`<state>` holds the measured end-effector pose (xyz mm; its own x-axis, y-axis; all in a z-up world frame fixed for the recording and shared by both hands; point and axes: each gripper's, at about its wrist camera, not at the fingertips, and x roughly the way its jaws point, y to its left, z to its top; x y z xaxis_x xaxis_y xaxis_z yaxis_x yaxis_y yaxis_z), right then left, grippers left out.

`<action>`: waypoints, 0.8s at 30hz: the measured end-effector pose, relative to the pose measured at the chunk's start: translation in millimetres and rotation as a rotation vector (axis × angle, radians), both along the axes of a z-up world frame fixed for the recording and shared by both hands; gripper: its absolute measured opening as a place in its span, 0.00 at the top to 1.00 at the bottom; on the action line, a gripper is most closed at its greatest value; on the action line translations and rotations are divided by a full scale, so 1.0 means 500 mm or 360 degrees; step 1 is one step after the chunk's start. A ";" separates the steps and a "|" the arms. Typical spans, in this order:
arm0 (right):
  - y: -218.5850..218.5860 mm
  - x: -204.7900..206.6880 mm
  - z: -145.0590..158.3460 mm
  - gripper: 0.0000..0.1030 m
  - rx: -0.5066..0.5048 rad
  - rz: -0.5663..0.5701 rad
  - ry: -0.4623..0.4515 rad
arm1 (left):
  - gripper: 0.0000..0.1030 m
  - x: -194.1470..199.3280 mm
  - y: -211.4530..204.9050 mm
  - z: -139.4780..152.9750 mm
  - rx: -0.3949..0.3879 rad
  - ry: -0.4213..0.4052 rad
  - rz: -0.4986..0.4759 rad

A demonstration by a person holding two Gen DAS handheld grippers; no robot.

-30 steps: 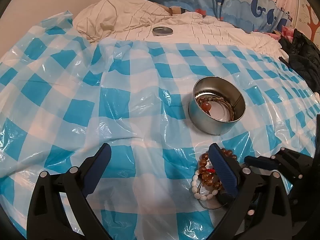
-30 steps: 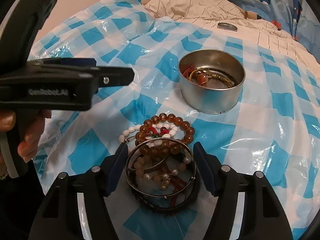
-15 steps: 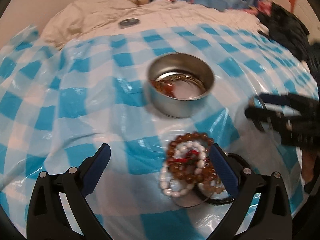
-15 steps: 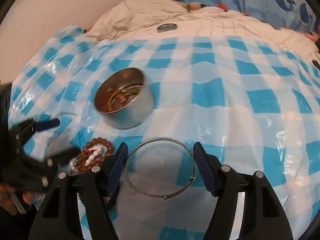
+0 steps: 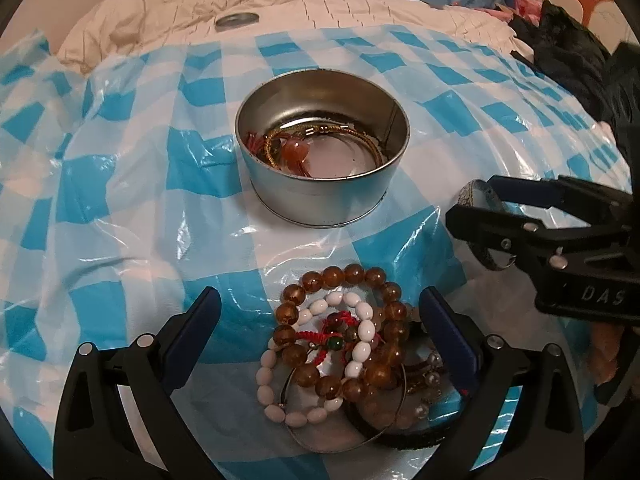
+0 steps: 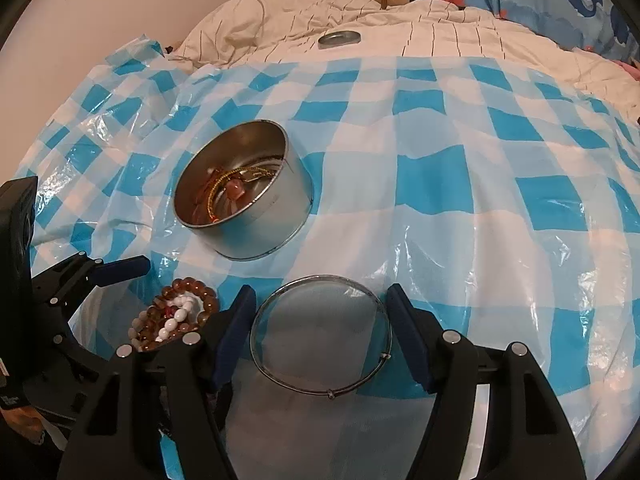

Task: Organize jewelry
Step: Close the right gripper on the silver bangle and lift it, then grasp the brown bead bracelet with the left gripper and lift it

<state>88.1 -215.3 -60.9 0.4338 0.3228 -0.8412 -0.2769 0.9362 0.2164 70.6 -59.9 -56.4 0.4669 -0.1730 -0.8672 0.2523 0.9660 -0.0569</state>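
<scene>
Between the blue pads of the right gripper [image 6: 320, 332] sits a thin silver bangle [image 6: 320, 334], clamped across its width and hanging clear above the checked plastic sheet [image 6: 480, 200]. A second ago that bangle lay on top of the bracelet heap; now it is lifted away, so one piece is on its way to storage. The round metal tin [image 6: 244, 188], already holding a gold chain and a red-beaded piece, stands at about eleven o'clock from the held bangle in the right wrist view, near but not beneath it. The left gripper [image 5: 320, 344] has swung over the bracelet pile [image 5: 344, 340], its jaws spread wide around the amber and white beads without pressing on them. In that view the tin is at twelve o'clock from the pile. The tin's lid [image 5: 237, 20] rests far back on the quilt.
</scene>
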 end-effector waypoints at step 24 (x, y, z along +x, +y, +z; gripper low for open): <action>0.008 -0.001 -0.019 0.27 -0.0021 0.0045 0.0044 | 0.59 0.038 0.105 -0.010 -0.0509 0.0233 0.0161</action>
